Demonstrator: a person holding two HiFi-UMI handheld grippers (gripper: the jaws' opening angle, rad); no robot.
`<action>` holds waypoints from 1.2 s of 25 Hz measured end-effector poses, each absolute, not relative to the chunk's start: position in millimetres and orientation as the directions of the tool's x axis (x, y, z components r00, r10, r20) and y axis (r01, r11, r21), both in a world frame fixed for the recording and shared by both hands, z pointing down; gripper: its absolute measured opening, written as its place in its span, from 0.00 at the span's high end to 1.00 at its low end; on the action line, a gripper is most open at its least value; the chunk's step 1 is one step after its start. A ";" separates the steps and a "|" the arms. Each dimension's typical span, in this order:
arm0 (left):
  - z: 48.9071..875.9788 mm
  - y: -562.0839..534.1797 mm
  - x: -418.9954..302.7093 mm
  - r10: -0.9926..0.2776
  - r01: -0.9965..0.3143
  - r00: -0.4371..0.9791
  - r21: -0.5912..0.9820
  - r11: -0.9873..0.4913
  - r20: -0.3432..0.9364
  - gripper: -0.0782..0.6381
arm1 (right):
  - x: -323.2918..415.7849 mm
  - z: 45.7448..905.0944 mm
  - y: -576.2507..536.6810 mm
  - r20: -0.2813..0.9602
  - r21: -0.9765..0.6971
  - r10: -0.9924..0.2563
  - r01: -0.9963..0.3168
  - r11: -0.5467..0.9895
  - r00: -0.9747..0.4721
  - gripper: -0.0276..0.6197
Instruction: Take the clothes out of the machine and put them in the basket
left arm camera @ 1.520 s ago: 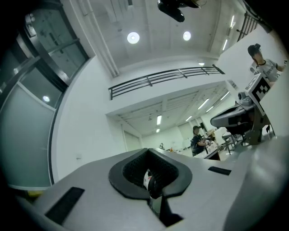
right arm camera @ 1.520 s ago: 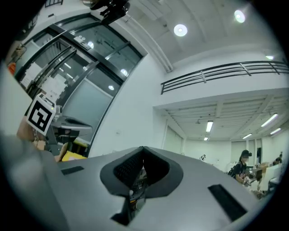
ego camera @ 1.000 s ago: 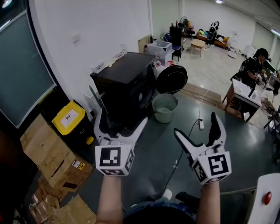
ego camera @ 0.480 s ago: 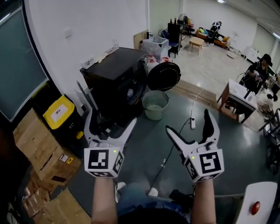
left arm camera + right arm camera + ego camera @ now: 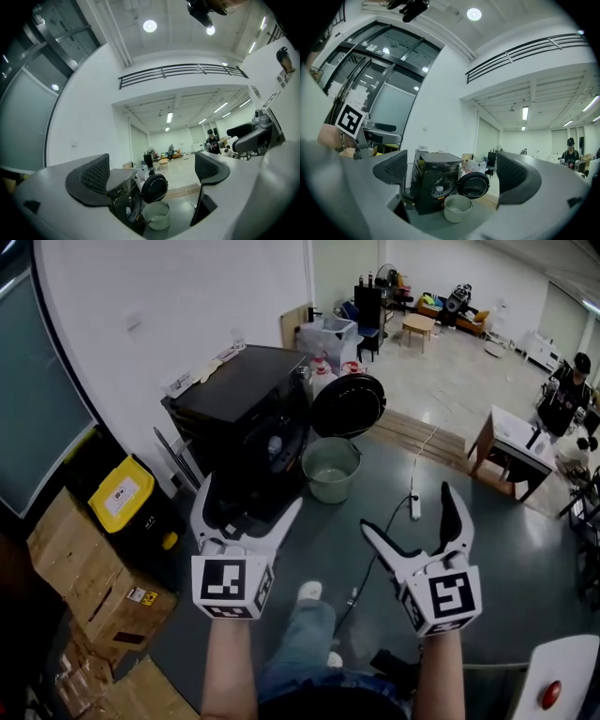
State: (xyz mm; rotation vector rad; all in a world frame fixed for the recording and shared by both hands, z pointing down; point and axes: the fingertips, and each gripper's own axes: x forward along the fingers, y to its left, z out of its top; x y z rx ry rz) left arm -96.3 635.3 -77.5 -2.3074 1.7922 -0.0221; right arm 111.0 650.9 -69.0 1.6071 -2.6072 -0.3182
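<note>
The black front-loading washing machine (image 5: 246, 418) stands with its round door (image 5: 349, 406) swung open, pale clothes (image 5: 436, 189) in the drum. The pale green plastic basket (image 5: 309, 465) sits just beside it. The left gripper (image 5: 248, 498) and right gripper (image 5: 407, 510) gape, empty. The label on the yellow-lidded bin (image 5: 122, 495) is unreadable.

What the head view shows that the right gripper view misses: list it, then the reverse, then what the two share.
Only the head view: the power strip on the floor and the person's white shoe. Only the right gripper view: the ceiling lamp and the balcony railing high on the wall. Both: the black machine, its round door swung open, and the pale basket on the floor in front of it.
</note>
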 end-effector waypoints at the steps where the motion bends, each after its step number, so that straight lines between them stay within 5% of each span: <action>1: -75.4 624.2 -94.2 -0.959 -0.953 0.260 -0.190 -0.235 -0.115 0.10 | 112.3 -65.2 642.9 -0.048 0.210 -0.889 -0.875 0.436 -0.455 0.07; 30: -54.2 232.8 -167.1 -0.930 -0.919 0.364 -0.183 -0.348 -0.057 0.10 | 55.5 -39.3 285.7 0.083 0.113 -0.946 -0.940 0.321 -0.313 0.08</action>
